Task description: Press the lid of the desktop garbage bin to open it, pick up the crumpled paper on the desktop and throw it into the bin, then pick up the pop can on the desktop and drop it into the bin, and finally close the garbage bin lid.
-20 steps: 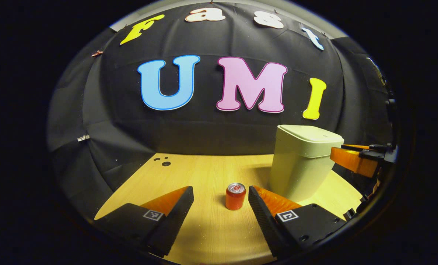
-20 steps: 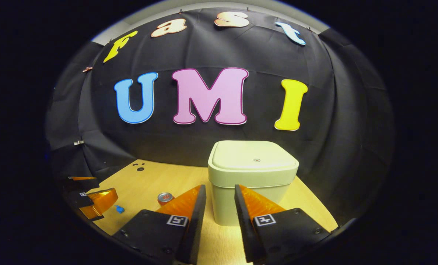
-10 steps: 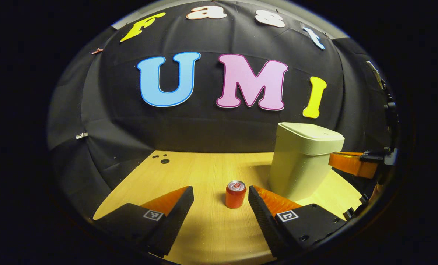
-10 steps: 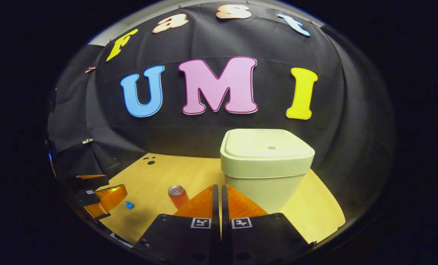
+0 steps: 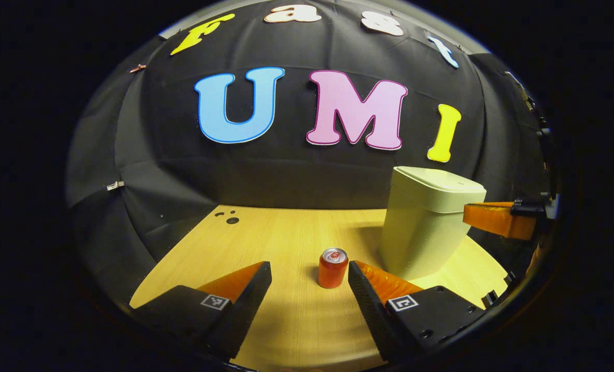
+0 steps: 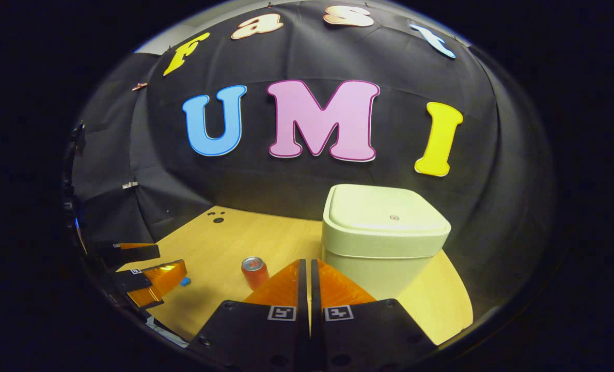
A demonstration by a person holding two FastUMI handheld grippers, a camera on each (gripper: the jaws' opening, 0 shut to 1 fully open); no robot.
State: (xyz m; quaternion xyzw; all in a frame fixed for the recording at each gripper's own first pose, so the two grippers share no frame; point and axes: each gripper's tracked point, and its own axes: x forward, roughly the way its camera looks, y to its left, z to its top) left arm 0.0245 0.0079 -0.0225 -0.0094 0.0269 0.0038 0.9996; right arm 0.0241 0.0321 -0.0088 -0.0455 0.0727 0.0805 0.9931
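Table (image 5: 286,243): pale wood grain, smooth, slight sheen. Garbage bin (image 6: 384,243): matt cream plastic. Pop can (image 5: 332,267): glossy painted body, bright metal top. Backdrop: matt black cloth

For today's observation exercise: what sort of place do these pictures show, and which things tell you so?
Probably a staged recording booth, not a real home: a black cloth wall encloses a small wooden desktop that bears a lidded desktop garbage bin and a pop can.
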